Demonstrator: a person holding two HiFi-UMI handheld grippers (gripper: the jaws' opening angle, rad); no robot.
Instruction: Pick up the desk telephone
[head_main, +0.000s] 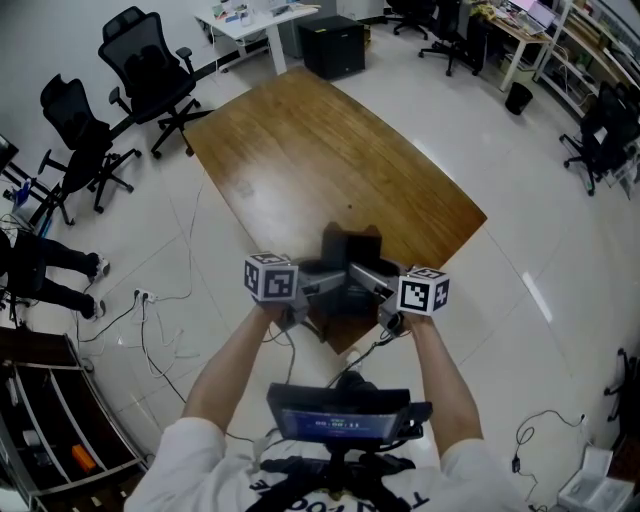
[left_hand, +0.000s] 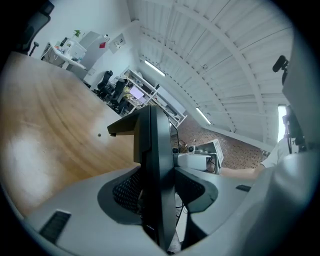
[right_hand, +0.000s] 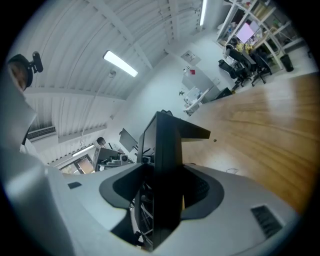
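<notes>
My left gripper (head_main: 318, 287) and right gripper (head_main: 378, 287) are smooth pale-grey shells. Each carries a white cube (head_main: 271, 277) printed with black square markers, and each jaw is lined with a dark, finely dimpled pad (left_hand: 127, 192). I wear a white short-sleeved T-shirt (head_main: 190, 450) with black lettering on the front, and a black mount with a blue-lit screen (head_main: 345, 422) at my chest.

Black desk telephone (head_main: 352, 250); brown wood-grain table (head_main: 320, 150)
</notes>
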